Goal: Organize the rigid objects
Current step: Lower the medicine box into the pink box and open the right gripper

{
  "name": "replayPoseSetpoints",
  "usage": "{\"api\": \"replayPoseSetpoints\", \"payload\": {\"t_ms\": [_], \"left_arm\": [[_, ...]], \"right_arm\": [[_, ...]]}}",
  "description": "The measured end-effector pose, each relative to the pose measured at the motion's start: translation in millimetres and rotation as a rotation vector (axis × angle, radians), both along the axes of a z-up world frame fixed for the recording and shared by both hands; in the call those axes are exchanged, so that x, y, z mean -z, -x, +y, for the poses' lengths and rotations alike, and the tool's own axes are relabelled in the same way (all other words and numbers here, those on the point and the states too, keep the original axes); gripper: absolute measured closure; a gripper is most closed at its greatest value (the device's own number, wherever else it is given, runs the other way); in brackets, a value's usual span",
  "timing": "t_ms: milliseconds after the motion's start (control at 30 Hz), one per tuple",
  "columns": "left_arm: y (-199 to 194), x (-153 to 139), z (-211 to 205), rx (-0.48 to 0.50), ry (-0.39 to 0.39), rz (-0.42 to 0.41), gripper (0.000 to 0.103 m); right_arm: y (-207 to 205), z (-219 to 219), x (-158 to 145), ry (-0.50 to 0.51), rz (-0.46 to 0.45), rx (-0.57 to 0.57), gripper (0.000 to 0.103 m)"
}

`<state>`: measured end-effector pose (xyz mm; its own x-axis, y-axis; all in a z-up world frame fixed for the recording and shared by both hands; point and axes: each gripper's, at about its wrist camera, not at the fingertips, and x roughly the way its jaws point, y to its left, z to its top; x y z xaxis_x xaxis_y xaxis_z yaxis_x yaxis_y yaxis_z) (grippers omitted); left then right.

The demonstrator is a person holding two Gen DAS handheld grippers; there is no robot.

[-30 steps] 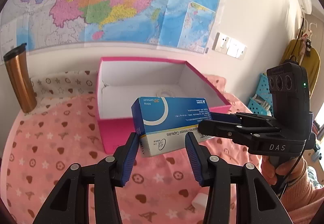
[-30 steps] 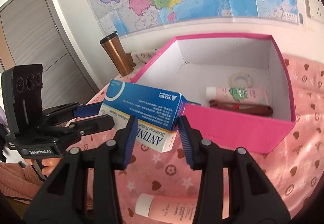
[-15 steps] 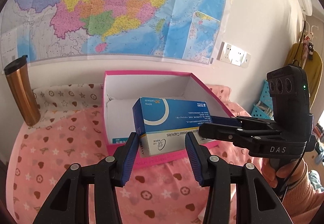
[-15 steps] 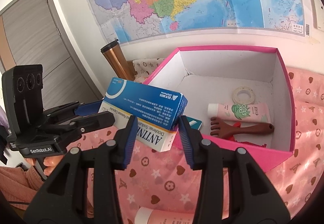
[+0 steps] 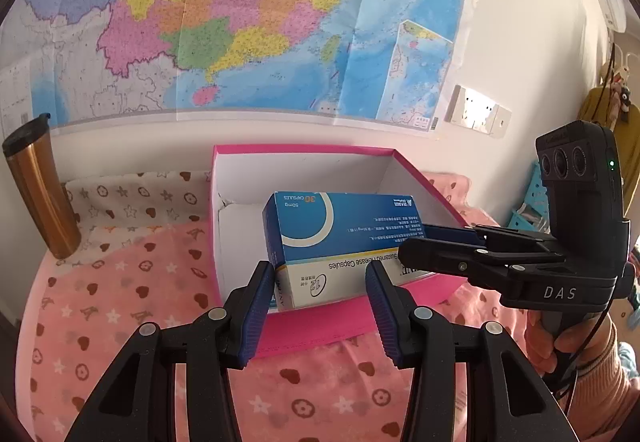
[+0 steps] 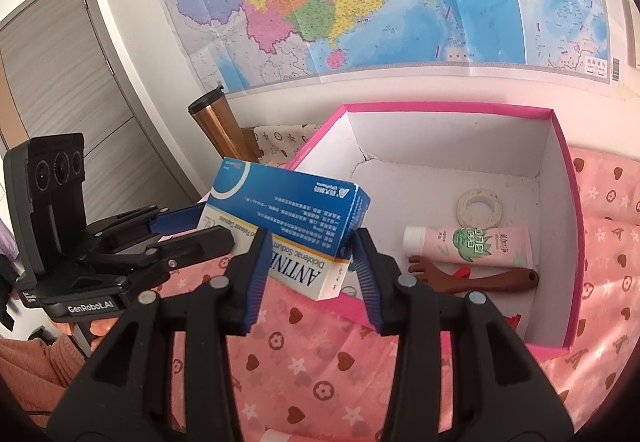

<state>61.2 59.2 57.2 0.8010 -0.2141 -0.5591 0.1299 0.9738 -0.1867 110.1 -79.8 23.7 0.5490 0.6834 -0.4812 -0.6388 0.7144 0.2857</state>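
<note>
Mid-frame, both my claws, left (image 5: 316,302) and right (image 6: 310,266), clamp one medicine carton (image 6: 288,230) at opposite ends, held just over the pink box's (image 6: 558,170) near rim. Light, stiff cardboard, probably crushable; I judge gripping the short ends safest.

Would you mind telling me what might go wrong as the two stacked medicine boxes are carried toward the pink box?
In the stack held by the left gripper and right gripper, the blue box overhangs the white box; a tilt might slide it off. The tape roll, pink tube and brown scratcher already lie in the pink box, so the stack may land crooked.
</note>
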Motion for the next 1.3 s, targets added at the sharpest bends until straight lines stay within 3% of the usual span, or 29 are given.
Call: {"api": "replayPoseSetpoints", "payload": {"t_ms": [1300], "left_arm": [[-44,34,19,-0.073,0.024,0.134,0.056]], "right_arm": [[-52,21,35,0.054,0.172,-0.003,0.058]]}}
